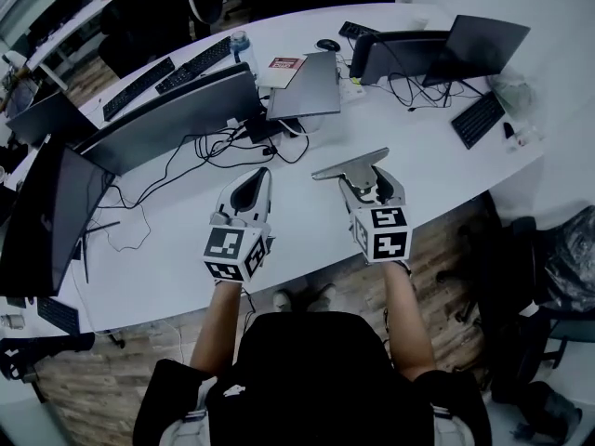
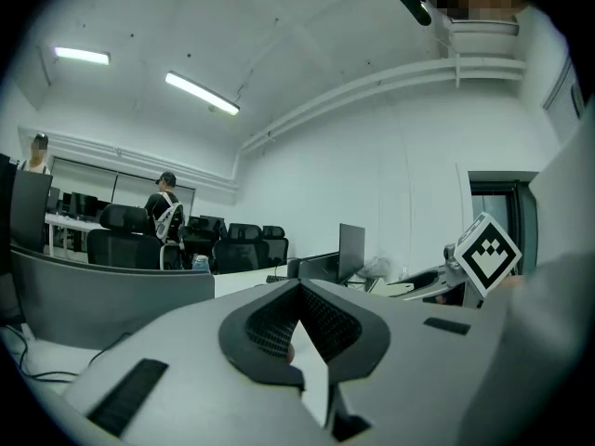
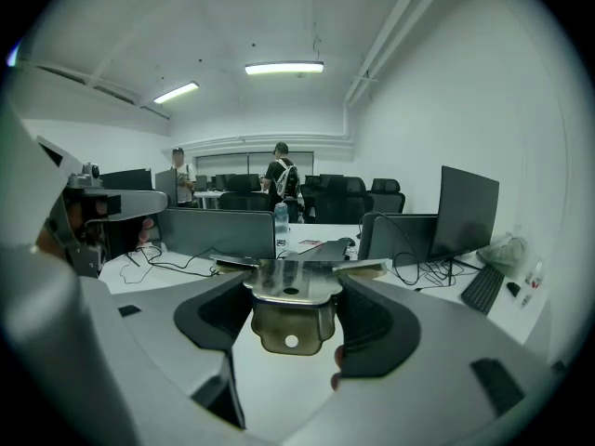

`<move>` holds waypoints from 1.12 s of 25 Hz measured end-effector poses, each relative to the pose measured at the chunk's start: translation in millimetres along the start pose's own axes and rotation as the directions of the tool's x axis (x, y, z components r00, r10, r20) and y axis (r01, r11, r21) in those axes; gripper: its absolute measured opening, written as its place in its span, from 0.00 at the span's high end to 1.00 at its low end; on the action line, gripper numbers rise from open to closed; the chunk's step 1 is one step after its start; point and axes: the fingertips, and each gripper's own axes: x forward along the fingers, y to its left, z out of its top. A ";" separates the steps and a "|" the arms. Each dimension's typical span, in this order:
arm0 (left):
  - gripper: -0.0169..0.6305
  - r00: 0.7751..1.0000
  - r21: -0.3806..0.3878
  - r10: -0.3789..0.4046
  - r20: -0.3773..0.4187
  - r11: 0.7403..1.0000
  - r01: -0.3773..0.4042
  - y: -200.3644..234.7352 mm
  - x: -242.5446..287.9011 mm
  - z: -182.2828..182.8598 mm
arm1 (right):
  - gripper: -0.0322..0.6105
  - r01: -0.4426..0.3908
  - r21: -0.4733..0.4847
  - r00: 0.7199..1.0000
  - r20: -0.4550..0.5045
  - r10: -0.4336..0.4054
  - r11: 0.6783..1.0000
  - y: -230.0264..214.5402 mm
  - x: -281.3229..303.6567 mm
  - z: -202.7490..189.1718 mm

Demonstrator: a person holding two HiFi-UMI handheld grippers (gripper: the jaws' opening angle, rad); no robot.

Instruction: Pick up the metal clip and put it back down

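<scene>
The metal clip is a flat, shiny bracket with a folded tab and small holes. My right gripper is shut on it and holds it above the white table; in the head view the metal clip sticks out to the left from the right gripper. My left gripper hovers beside it at the left, over the table. In the left gripper view the left gripper is shut, pads meeting in a V, nothing between them.
Several monitors stand on the curved table with a laptop, keyboards and loose black cables. Two people stand at far desks. An office chair sits at the right on the wooden floor.
</scene>
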 end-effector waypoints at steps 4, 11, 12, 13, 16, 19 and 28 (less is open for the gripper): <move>0.96 0.999 0.020 -0.007 0.032 1.000 0.006 -3.3 -5.7 17.7 | 0.48 0.011 -0.013 0.999 0.033 -0.011 1.000 2.0 -10.9 19.1; 0.96 0.997 0.020 -0.009 0.082 1.000 0.008 -6.2 -17.7 47.3 | 0.48 0.020 -0.020 0.993 0.118 -0.017 1.000 2.5 -30.7 53.1; 0.96 0.996 0.018 -0.011 0.090 1.000 0.009 -6.9 -19.3 51.3 | 0.48 0.021 -0.021 0.991 0.129 -0.019 1.000 2.3 -33.2 57.3; 0.96 0.995 0.019 -0.012 0.096 1.000 0.010 -7.7 -20.8 55.2 | 0.48 0.023 -0.023 0.990 0.139 -0.020 0.999 2.4 -35.8 61.4; 0.96 0.994 0.034 -0.016 0.112 0.999 0.012 -11.0 -24.0 66.6 | 0.48 0.025 -0.030 0.986 0.166 -0.020 0.999 2.9 -44.1 73.6; 0.96 0.990 0.058 -0.026 0.135 0.998 0.018 -15.1 -26.4 78.1 | 0.48 0.028 -0.032 0.980 0.197 -0.022 0.999 2.7 -51.8 86.3; 0.96 0.982 0.116 -0.026 0.185 0.993 0.004 -17.6 -36.9 98.0 | 0.48 0.035 -0.037 0.965 0.262 -0.024 0.999 3.8 -71.7 109.1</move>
